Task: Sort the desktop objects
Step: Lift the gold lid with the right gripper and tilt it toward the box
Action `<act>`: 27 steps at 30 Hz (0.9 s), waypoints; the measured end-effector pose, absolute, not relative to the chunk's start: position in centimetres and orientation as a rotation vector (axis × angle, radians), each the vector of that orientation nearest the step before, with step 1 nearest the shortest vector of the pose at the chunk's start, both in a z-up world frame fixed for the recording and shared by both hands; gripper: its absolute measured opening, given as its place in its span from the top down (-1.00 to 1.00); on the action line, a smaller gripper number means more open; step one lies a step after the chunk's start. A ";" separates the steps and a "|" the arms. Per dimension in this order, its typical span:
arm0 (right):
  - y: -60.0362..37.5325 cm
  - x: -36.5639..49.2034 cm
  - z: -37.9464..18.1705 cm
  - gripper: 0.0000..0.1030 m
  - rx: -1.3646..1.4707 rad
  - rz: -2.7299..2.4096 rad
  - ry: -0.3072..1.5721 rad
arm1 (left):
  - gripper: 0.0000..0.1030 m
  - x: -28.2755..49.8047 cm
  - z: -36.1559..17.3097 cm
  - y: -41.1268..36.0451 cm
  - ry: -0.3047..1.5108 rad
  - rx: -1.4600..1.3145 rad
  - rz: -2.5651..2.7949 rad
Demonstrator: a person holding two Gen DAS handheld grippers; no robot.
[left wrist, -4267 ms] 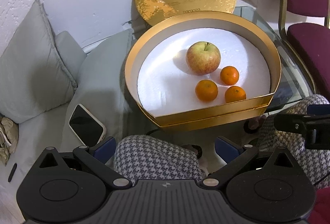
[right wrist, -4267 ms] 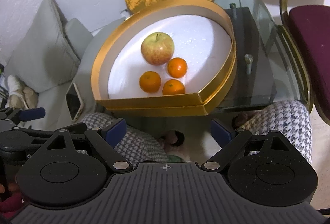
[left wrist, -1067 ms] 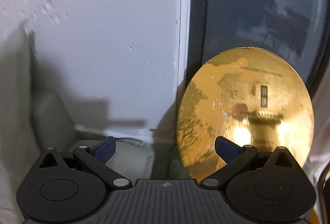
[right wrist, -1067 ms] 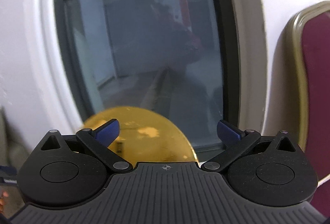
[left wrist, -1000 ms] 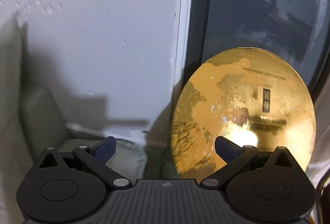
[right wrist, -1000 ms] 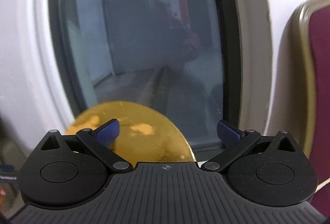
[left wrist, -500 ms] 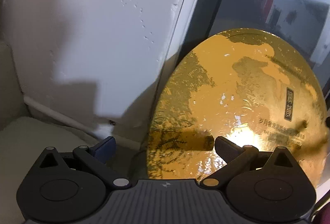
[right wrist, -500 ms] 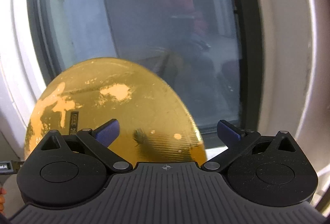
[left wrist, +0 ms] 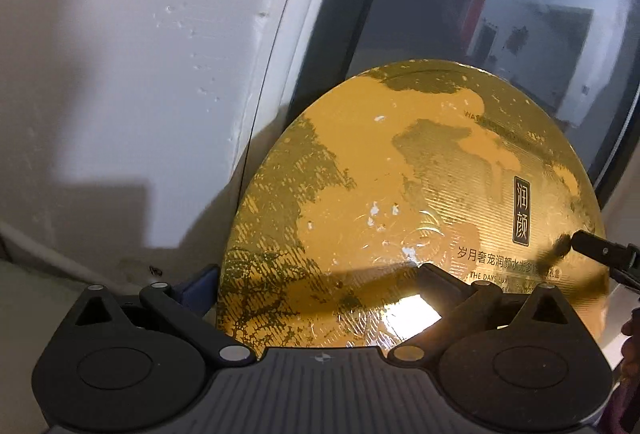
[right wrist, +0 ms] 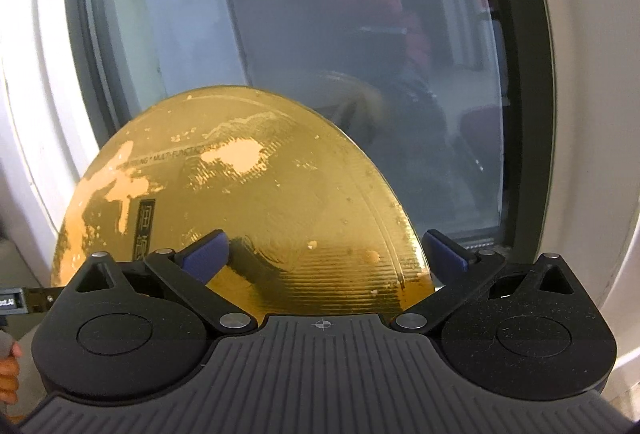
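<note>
Left wrist view. Gold lid (left wrist: 400,202) stands on edge, leaning back against the dark window (left wrist: 500,2) and the white wall (left wrist: 120,54). Left claw (left wrist: 316,284) is spread wide and grips nothing. Its left finger sits just outside the lid's left edge; its right finger lies in front of the gold face, low down. The lid is dead ahead and close, its lower left edge falling in the gap between the fingers. The face is broad and round with no long axis; the only thin part to pinch is the rim. The tip of the right claw pokes in at the far right, close to the lid's right rim; contact cannot be told.

Right wrist view. Same lid (right wrist: 248,202), filling the lower middle. Right claw (right wrist: 324,252) is also wide and empty. Its left finger overlaps the face, its right finger stands just past the lid's right edge, so that edge sits inside the gap. Glass lies close behind the lid, with little room to push forward. Above the top edge it is open.

Judgement: each claw straddles its own side of the lid, neither nearer. Box and fruit are out of sight in both views, so how far the sorting stands cannot be told.
</note>
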State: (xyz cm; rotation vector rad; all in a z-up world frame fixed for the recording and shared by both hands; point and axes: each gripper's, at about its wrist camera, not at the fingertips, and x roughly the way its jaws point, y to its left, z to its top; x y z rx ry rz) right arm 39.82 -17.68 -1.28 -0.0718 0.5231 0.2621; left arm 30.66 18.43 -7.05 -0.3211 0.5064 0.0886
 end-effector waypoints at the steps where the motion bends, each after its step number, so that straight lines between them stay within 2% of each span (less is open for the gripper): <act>1: -17.8 39.9 -1.4 -1.00 -0.064 0.264 0.523 | -0.99 30.5 -7.2 18.6 0.503 -0.322 0.078; 9: -16.7 40.3 -0.2 -0.99 0.004 0.207 0.550 | -0.95 30.4 -6.4 18.5 0.522 -0.300 0.077; 13: -16.4 38.6 2.6 -0.98 -0.002 0.217 0.506 | -0.95 28.9 -4.3 18.3 0.499 -0.308 0.068; 27: -13.9 25.1 20.5 -0.93 -0.055 0.203 0.306 | -0.95 16.6 12.5 14.2 0.313 -0.259 0.024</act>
